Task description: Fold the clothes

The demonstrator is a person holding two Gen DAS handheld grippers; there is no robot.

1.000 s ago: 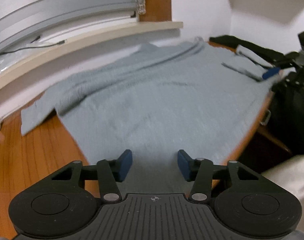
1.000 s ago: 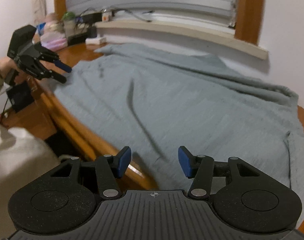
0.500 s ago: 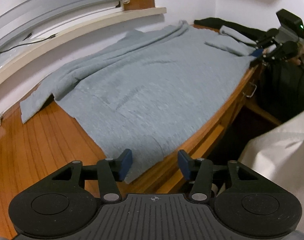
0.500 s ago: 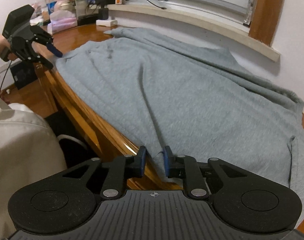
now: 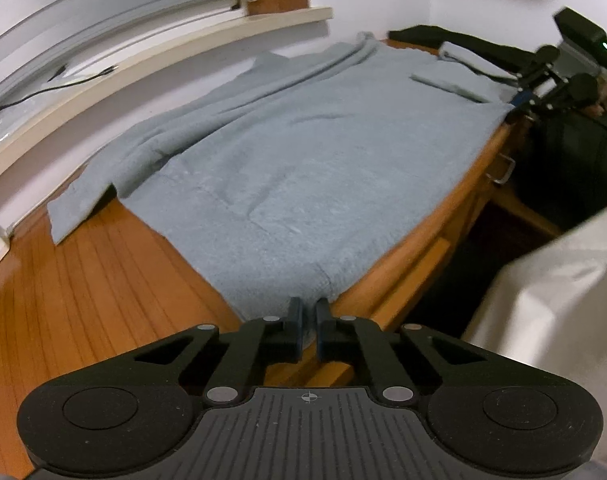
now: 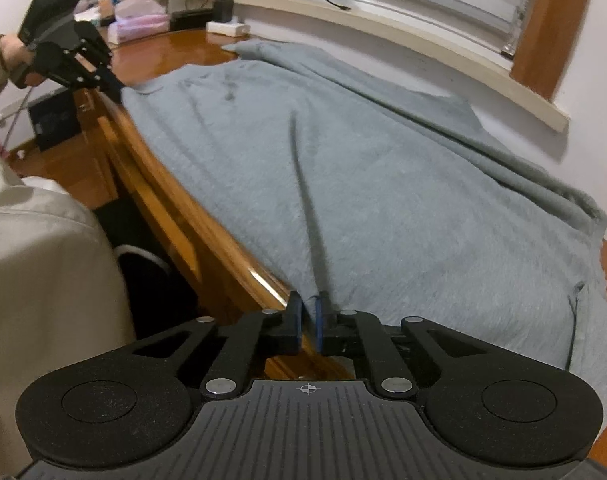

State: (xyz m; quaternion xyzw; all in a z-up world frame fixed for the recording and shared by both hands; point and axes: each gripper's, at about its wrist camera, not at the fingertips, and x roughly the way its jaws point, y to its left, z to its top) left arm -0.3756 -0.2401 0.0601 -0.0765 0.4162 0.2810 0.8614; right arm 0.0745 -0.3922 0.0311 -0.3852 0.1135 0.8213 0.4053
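Sweater [image 5: 311,168] — grey knit, lies spread flat along the front edge of the wooden table [image 5: 103,288], back side bunched against the wall under the window sill [image 5: 183,52]. Left gripper [image 5: 308,316] has just been closing; jaws now pinched narrow on the garment's near-left corner at the table's front edge, fabric between the pads. Right gripper [image 6: 308,314] has likewise just been closing, clamped on the hem at the front edge toward the right end, a tight crease running away from it across the cloth. Each claw also shows far off in the other's view, at the opposite end of the edge.

Risks, as judgement: bites look shallow, right at the hem, so a quick lift may slip the knit out. Pinch may catch one layer only, leaving the lower layer dragging. Uneven lift between hands would skew the fold. Cloth bunched at the wall could snag or fold crooked. Clutter [image 6: 143,24] at the far-left corner could get swept if the cloth swings.

Hard to tell: the fabric inside both jaws is mostly hidden by the fingers; layer count is unclear. Sleeve [image 5: 79,208] at the left end is partly tucked under. Right end of the garment is cut off by the frame. Left view slightly blurred.
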